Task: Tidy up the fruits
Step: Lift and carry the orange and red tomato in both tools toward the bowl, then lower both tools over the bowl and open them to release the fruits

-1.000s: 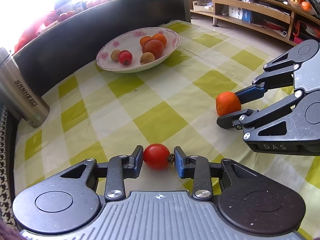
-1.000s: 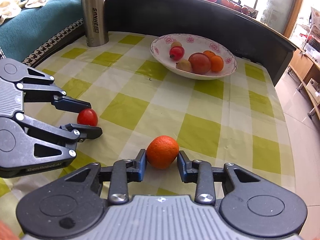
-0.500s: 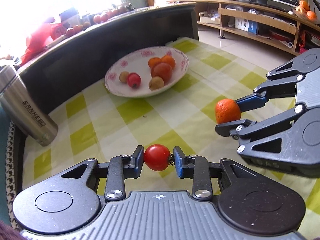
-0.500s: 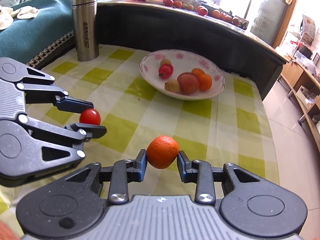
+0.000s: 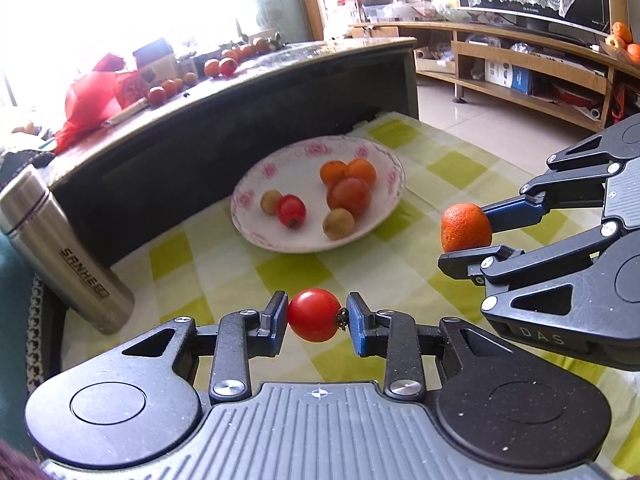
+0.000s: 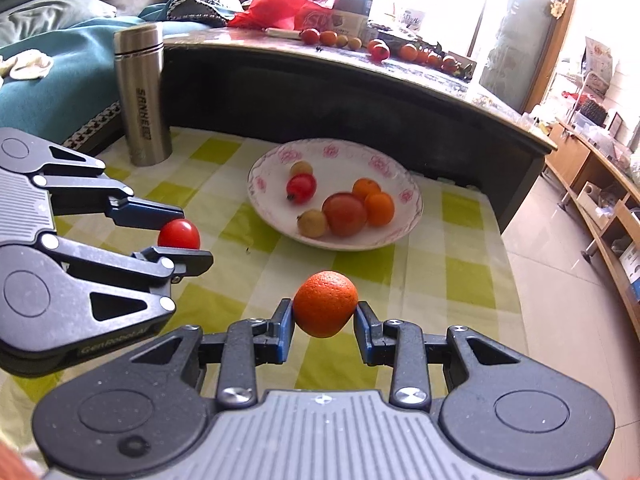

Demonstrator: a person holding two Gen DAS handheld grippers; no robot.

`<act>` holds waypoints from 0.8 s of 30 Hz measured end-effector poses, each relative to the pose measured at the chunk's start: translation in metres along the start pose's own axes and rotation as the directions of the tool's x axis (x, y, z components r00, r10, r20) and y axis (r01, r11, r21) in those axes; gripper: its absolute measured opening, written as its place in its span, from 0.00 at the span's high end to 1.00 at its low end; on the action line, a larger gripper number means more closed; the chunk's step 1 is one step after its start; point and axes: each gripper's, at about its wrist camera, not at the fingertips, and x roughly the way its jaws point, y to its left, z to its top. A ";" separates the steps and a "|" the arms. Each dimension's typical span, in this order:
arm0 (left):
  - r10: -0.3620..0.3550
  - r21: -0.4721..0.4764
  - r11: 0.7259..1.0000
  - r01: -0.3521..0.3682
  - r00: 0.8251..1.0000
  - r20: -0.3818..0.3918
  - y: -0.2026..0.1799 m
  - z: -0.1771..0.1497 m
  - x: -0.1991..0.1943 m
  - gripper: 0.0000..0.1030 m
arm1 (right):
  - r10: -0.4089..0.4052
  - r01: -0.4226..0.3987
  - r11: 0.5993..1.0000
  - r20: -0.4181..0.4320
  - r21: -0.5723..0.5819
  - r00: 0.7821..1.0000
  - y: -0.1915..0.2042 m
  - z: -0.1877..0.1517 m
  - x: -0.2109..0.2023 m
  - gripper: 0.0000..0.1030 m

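step: carry to bowl point(image 5: 384, 224) | left gripper point(image 5: 314, 318) clamps tomato point(image 5: 314, 315), right gripper point(image 6: 324, 320) clamps orange point(image 6: 325, 304); both aloft over near desk point(image 5: 400, 276) | next: reach far, lower over bowl, spread jaws gently; avoid fruit inside

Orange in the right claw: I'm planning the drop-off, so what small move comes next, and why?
Probably carry the orange forward over the bowl. The right claw grips it above the tablecloth, short of the bowl, which has bare space beside its fruit.
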 end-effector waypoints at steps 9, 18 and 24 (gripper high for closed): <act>0.026 -0.001 1.000 -0.026 0.999 0.035 0.011 0.025 0.011 0.61 | -0.018 0.018 1.000 0.049 0.001 0.999 -0.010 0.032 0.012 0.63; 0.041 0.000 0.999 -0.041 0.998 0.042 0.020 0.054 0.043 0.62 | -0.045 0.044 0.999 0.066 0.010 0.997 -0.029 0.067 0.042 0.62; 0.029 -0.005 1.000 -0.029 0.999 0.024 0.024 0.067 0.071 0.61 | -0.035 0.033 0.999 0.066 0.028 0.997 -0.044 0.086 0.074 0.62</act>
